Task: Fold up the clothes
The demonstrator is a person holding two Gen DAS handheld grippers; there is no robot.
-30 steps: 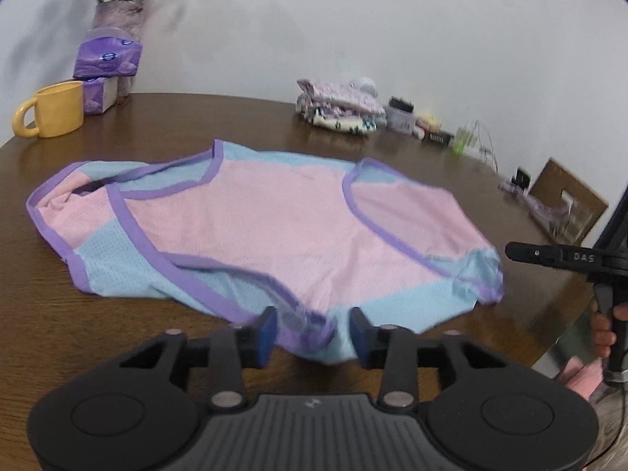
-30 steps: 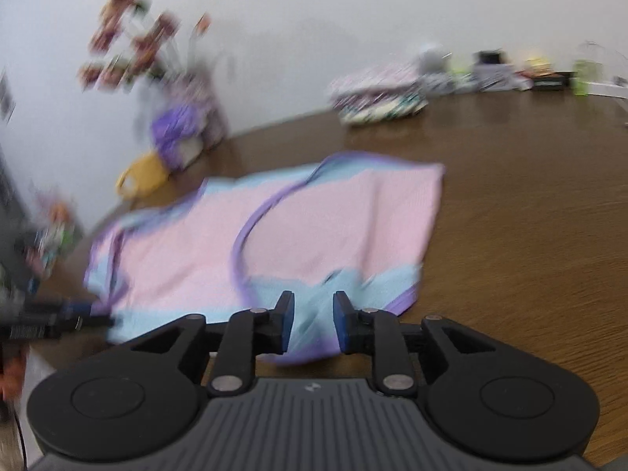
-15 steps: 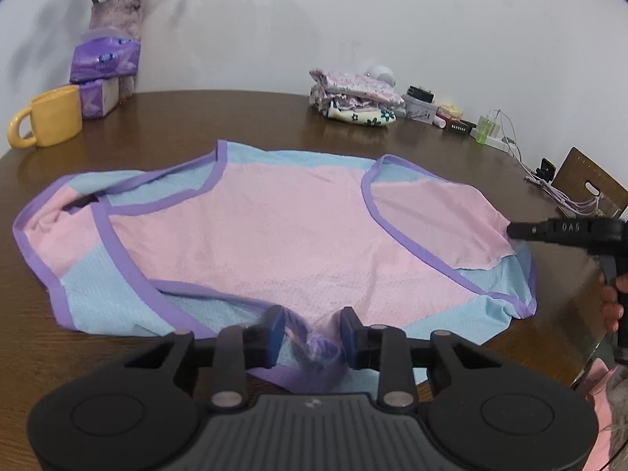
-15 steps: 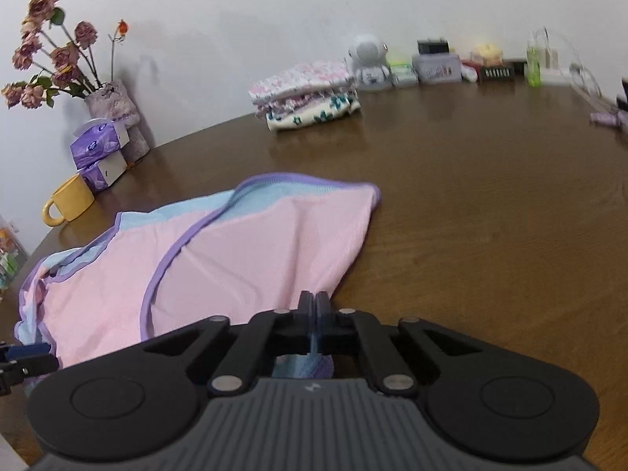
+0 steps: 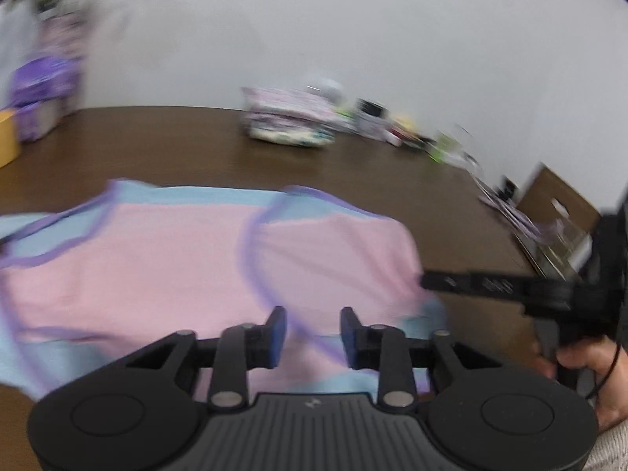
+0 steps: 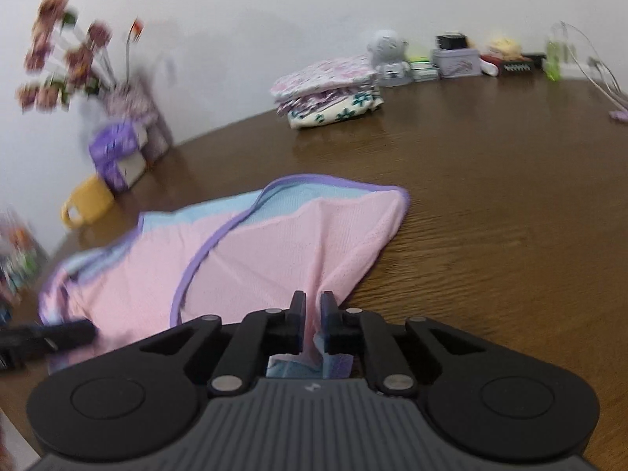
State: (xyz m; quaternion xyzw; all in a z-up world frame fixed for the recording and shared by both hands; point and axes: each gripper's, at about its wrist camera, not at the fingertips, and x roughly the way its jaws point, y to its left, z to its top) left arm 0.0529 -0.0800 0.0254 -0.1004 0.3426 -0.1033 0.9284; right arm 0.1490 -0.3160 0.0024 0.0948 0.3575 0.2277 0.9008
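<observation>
The pink mesh garment (image 6: 251,259), blue panels and purple binding, lies spread on the brown bench (image 6: 490,204), and this looks like the first fold getting under way from the near edge. The right gripper (image 6: 313,306) has its fingers (image 6: 297,310) nearly together with a pinch of the pink fabric rising up between them; they are just easing apart, but the cloth is tented toward the pads, so I read it as gripped. The left gripper (image 5: 312,327) is a different story: its fingers (image 5: 274,331) stand parted and are opening, the purple-trimmed hem passes under the gap, and I see no pad pressing on it, so that side holds nothing. That view is smeared with blur. The right tool shows in the left view as a dark bar at the garment's right corner, a hand (image 5: 581,369) on its handle. Next, by my reckoning, the left fingers need to settle on the near hem and close before both corners are carried up and over toward the far edge together; lift with one side only and the mesh will skew. The folded clothes pile (image 6: 329,94) waits at the back, well apart.
</observation>
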